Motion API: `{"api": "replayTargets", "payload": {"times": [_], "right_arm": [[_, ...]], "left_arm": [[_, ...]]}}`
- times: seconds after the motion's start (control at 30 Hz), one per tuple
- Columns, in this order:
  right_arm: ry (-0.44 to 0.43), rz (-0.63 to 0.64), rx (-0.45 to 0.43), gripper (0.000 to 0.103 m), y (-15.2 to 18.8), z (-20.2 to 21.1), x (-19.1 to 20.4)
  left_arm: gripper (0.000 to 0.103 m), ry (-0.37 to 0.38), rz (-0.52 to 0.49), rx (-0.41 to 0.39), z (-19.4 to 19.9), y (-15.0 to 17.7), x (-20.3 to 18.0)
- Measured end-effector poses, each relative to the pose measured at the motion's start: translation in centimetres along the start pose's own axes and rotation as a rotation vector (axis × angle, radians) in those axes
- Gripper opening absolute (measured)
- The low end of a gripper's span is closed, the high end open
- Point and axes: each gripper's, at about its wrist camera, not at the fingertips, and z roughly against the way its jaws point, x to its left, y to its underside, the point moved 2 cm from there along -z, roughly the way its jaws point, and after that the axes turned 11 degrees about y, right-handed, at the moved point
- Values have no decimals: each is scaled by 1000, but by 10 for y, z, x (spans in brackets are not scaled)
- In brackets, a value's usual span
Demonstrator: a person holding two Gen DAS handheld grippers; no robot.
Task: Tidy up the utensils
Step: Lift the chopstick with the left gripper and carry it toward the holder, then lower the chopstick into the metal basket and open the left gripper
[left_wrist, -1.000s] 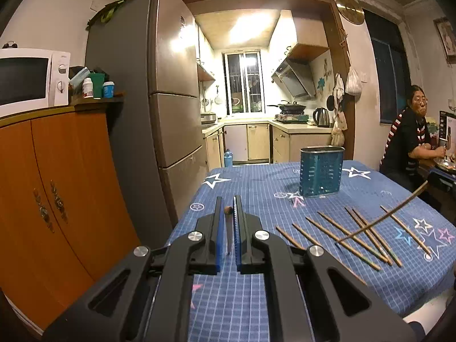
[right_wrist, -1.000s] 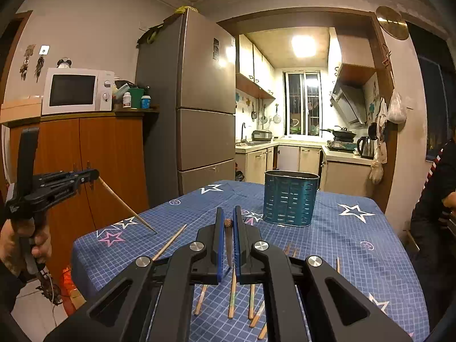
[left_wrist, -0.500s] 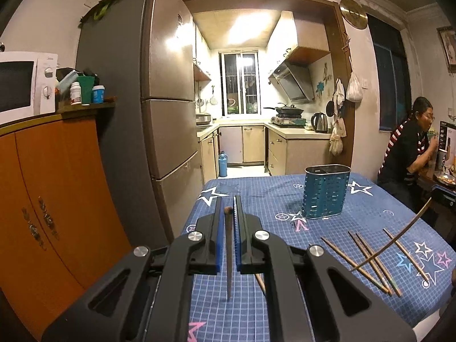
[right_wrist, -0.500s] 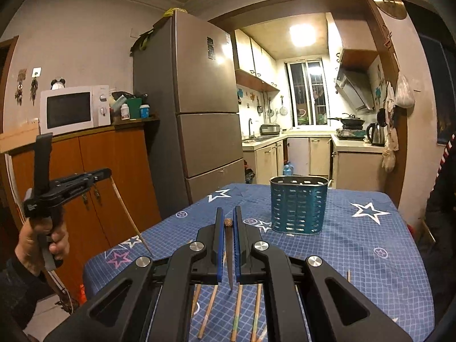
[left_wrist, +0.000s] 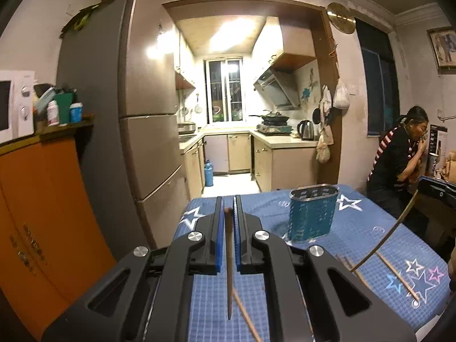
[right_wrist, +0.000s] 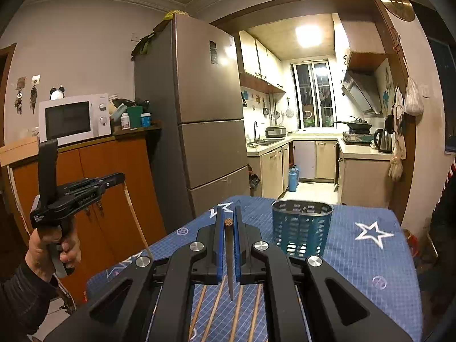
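Left gripper [left_wrist: 227,216]: jaws pinching one dark chopstick [left_wrist: 228,262], tip hanging down, centre frame. Right gripper [right_wrist: 228,219]: clamped likewise on second chopstick [right_wrist: 229,259]. Teal perforated holder [right_wrist: 301,228] upright on tablecloth, right of centre. Loose chopsticks [right_wrist: 216,310] flat on cloth, lower centre, partly hidden behind gripper body. Blue star-print tablecloth [right_wrist: 370,259]; fridge [right_wrist: 199,131], orange cabinet [right_wrist: 114,176], kitchen beyond.

We've got both grippers clamped tight. Left gripper [left_wrist: 227,216] sits bottom centre of its view, right gripper [right_wrist: 228,222] likewise. Our left hand [right_wrist: 52,252] grips the handle, lower left of right cam.
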Motion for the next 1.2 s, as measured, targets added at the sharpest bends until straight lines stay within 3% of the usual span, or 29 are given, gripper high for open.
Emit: {"api": "replayTargets", "payload": {"times": [0.23, 0.77, 0.97, 1.2], "right_arm": [[45, -5, 43, 7, -47, -31, -27], [178, 9, 16, 7, -154, -104, -102], [210, 19, 41, 7, -167, -149, -117], [224, 32, 88, 7, -152, -194, -126]], "left_arm": [[5, 83, 2, -26, -35, -39, -23], [5, 241, 14, -85, -132, -129, -83], [5, 257, 36, -78, -177, -143, -96], [5, 248, 48, -28, -225, -129, -98]]}}
